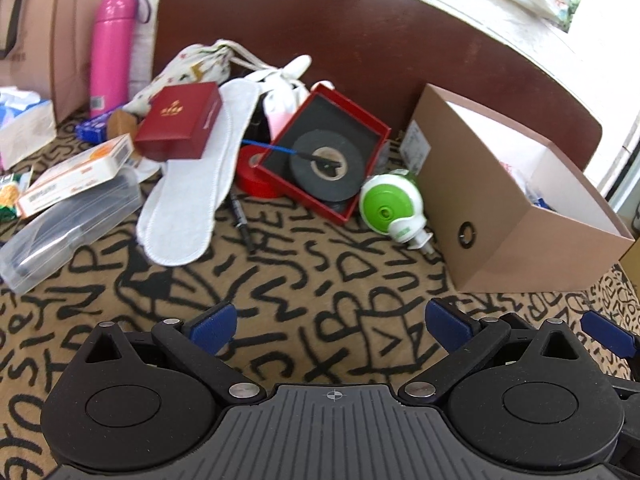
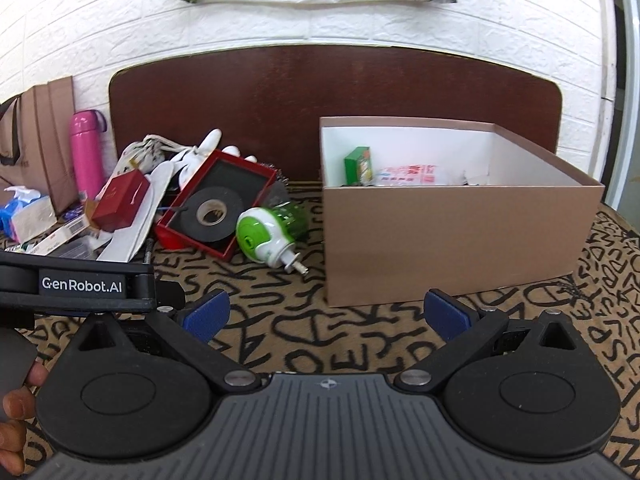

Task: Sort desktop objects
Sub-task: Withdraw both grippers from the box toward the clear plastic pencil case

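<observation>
From the left wrist, the left gripper [image 1: 326, 322] hangs with fingers spread wide and nothing between them, over the lettered cloth [image 1: 280, 280]; ahead, a green-and-white plug-in device [image 1: 390, 204] lies between a red tray [image 1: 326, 152] holding black tape [image 1: 326, 166] and the brown box [image 1: 516, 216], whose contents are mostly hidden. From the right wrist, the right gripper [image 2: 326, 316] is likewise spread and bare, facing the box [image 2: 452, 240]; a green packet [image 2: 358, 166] stands inside, half hidden by the wall.

Bare cloth [image 1: 304, 320] ahead, clutter pile [image 1: 240, 140] beyond, open box [image 2: 440, 240] on the right
</observation>
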The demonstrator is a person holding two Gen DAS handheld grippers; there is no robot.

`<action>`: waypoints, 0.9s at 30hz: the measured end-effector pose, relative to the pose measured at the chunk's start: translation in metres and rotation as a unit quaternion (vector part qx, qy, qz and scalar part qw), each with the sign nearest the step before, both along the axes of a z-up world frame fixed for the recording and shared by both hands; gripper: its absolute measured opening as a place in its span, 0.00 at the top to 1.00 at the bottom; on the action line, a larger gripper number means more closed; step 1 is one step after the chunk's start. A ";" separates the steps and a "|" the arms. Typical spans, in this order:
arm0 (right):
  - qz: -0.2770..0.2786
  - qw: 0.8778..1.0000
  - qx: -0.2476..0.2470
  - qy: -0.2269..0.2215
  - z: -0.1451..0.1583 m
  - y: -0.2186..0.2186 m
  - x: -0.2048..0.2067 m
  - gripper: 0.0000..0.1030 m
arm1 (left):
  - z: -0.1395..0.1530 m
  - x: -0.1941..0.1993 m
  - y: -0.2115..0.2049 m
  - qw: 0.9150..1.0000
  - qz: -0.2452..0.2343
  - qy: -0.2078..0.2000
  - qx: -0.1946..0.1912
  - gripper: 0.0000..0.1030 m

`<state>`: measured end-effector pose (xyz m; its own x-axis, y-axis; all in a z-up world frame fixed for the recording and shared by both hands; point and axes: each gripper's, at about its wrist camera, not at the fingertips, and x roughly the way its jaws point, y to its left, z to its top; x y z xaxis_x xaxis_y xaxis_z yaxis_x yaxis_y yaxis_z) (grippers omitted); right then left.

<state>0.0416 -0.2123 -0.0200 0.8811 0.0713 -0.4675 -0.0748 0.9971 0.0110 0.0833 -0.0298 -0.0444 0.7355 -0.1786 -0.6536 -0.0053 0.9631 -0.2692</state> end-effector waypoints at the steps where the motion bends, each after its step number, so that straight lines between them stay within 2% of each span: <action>1: 0.003 1.000 -0.001 0.002 -0.001 0.002 0.001 0.00 | -0.001 0.000 0.003 1.000 0.002 0.003 -0.001 0.00; 7: 0.041 0.999 -0.007 0.013 -0.008 0.024 0.003 0.00 | -0.010 -0.011 0.032 1.000 0.009 0.004 0.001 0.00; 16: 0.099 0.994 -0.016 0.039 -0.022 0.069 0.012 0.00 | -0.024 -0.031 0.101 0.998 0.067 0.004 0.007 0.00; 19: 0.116 0.992 -0.018 0.045 -0.024 0.082 0.014 0.00 | -0.024 -0.035 0.120 0.997 0.078 0.000 0.005 0.00; 27: 0.168 0.984 -0.030 0.051 -0.029 0.125 0.020 0.00 | -0.009 -0.037 0.171 0.993 0.116 -0.020 0.031 0.00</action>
